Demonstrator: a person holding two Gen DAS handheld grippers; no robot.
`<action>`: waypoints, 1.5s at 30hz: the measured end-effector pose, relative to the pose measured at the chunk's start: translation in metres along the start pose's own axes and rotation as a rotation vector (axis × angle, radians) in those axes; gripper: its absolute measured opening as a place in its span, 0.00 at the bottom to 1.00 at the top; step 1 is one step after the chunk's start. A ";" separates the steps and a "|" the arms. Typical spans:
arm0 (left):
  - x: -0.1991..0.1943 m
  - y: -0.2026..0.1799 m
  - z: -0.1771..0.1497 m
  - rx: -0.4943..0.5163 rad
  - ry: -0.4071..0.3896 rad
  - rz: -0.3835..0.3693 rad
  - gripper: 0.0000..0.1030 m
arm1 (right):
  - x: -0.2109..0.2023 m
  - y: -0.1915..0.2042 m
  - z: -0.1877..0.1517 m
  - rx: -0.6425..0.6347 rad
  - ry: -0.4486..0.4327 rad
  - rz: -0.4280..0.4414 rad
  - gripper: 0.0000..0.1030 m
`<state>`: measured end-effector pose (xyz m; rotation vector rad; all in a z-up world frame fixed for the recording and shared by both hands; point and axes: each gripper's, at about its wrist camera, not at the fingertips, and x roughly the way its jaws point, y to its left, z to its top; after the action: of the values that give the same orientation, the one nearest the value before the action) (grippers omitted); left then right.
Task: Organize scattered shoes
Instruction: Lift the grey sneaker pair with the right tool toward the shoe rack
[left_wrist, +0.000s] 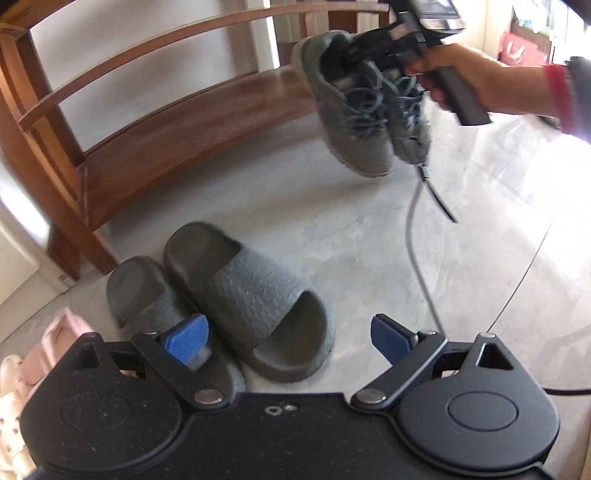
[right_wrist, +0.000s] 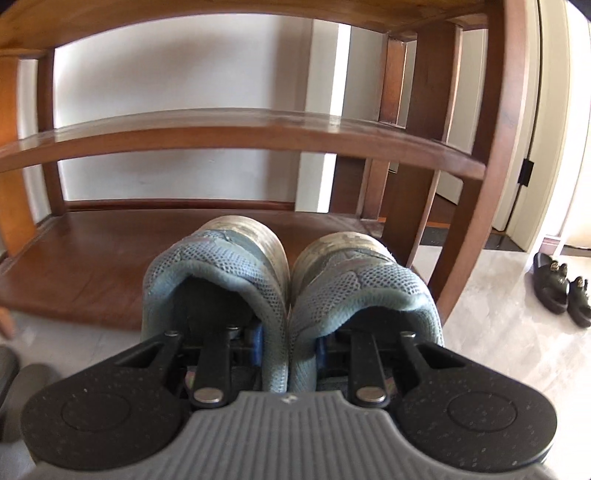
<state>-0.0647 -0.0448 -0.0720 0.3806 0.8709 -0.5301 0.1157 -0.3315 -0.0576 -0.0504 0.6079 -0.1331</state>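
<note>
Right gripper (right_wrist: 288, 339) clamped on inner collars of grey sneaker pair (right_wrist: 288, 280), airborne before wooden shoe rack (right_wrist: 236, 129). Left gripper (left_wrist: 290, 338) spread wide over grey slides (left_wrist: 236, 295) on pale marble-look floor (left_wrist: 369, 251). Black sandals (right_wrist: 561, 288) by doorway.

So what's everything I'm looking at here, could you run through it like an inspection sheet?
Surface: pale grey floor, bare in the middle.
Job's things: pair of grey sneakers lifted, hanging toes down; pair of grey slides on the floor; wooden shoe rack, visible shelves bare.
Clutter: pink fabric item at the left edge; black shoes by the doorway.
Grippers: left hand-held gripper open above the slides; right hand-held gripper shut on both sneakers' inner collars.
Cables: grey cable dangling under the sneakers.
Surroundings: white wall, door.
</note>
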 end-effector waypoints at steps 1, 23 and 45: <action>0.001 0.002 0.001 0.003 -0.012 -0.010 0.93 | 0.004 0.003 0.007 -0.003 0.004 -0.019 0.28; -0.008 0.092 0.076 -0.066 -0.301 -0.089 0.98 | -0.055 0.026 0.068 0.014 0.167 -0.135 0.28; 0.132 0.026 0.196 -0.400 -0.379 0.289 0.98 | 0.058 -0.046 0.038 -0.014 0.082 0.184 0.28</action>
<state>0.1412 -0.1626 -0.0597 0.0321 0.5237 -0.1428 0.1789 -0.3847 -0.0554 -0.0023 0.6923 0.0479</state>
